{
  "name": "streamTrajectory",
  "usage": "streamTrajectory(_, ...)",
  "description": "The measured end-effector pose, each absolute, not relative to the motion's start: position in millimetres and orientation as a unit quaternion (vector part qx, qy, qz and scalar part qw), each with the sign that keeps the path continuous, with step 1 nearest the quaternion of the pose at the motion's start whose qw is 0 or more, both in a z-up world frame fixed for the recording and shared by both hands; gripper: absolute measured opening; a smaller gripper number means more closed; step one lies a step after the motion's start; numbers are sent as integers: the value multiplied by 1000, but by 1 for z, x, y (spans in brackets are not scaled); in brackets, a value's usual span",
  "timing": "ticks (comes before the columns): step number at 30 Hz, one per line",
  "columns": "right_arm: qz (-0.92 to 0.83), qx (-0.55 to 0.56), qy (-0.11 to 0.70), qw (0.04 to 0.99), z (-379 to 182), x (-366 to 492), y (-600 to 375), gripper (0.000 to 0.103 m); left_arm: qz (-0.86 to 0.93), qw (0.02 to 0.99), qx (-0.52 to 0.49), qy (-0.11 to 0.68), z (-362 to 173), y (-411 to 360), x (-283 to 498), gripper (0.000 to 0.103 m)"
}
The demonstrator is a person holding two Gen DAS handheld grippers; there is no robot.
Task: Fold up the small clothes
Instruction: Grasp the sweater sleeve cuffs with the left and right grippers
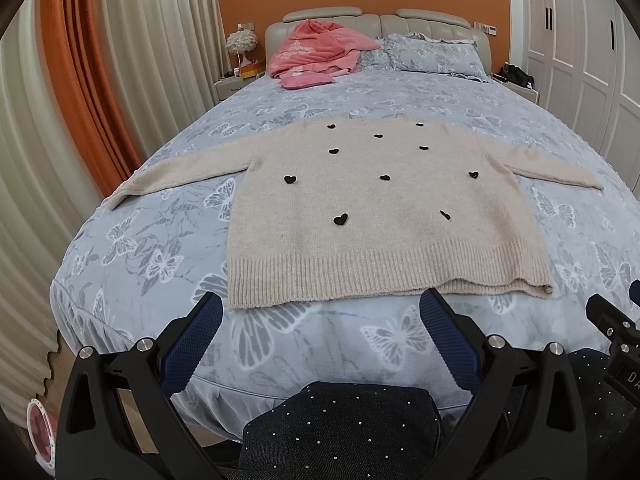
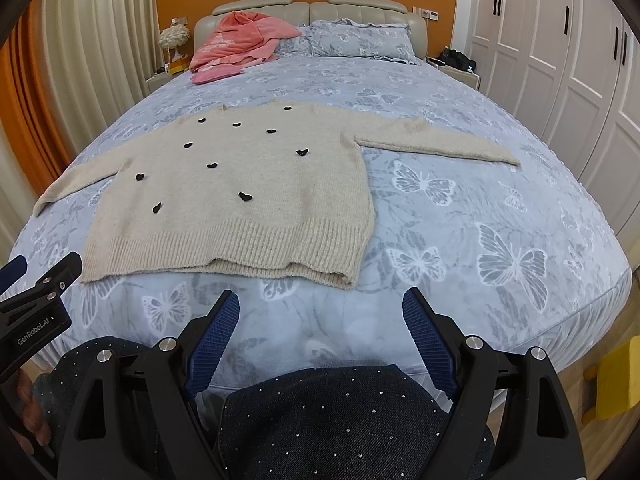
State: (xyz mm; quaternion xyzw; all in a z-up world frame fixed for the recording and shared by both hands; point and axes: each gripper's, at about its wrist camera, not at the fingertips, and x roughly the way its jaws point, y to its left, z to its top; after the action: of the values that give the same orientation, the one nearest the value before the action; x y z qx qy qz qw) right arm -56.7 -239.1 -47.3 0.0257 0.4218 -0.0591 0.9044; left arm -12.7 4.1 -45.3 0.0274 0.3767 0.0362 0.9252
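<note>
Beige sweater with black heart appliqués: lying flat and face up on the near half of the bed, sleeves spreading out to both sides, ribbed hem facing the foot edge. Left gripper: hovering just short of the hem, jaws standing wide, gripping nothing. Right gripper: hovering likewise, jaws wide, empty. Pink garments: lying heaped by the headboard, beside the pillows.

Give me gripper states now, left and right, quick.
Left gripper: open, fingers spread, holding nothing, short of the beige sweater.
Right gripper: open, holding nothing, over the bedspread.
</note>
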Motion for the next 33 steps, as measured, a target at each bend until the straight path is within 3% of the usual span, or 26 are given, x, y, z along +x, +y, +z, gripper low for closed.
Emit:
streamTrajectory(7, -58, 41, 432, 899, -48, -53, -245, 83, 34, 923, 30, 381, -48, 9, -10, 97)
streamTrajectory(13, -38, 124, 439, 889, -44, -36, -289, 84, 8, 917, 3, 399, -47, 13, 0, 97)
streamTrajectory(16, -68, 107, 431, 893, -43, 3, -333, 85, 3, 918, -21, 397, -45, 18, 16, 97)
streamTrajectory(22, -130, 177, 421, 880, -50, 111, -466, 86, -4, 917, -34, 397, -40, 4, 67, 98)
streamTrajectory(28, -209, 305, 424, 827, -104, 206, -601, 84, -15, 912, -32, 410, -55, -17, 120, 98)
streamTrajectory(33, -243, 360, 432, 790, -151, 248, -654, 76, -12, 901, -25, 434, -81, -26, 148, 98)
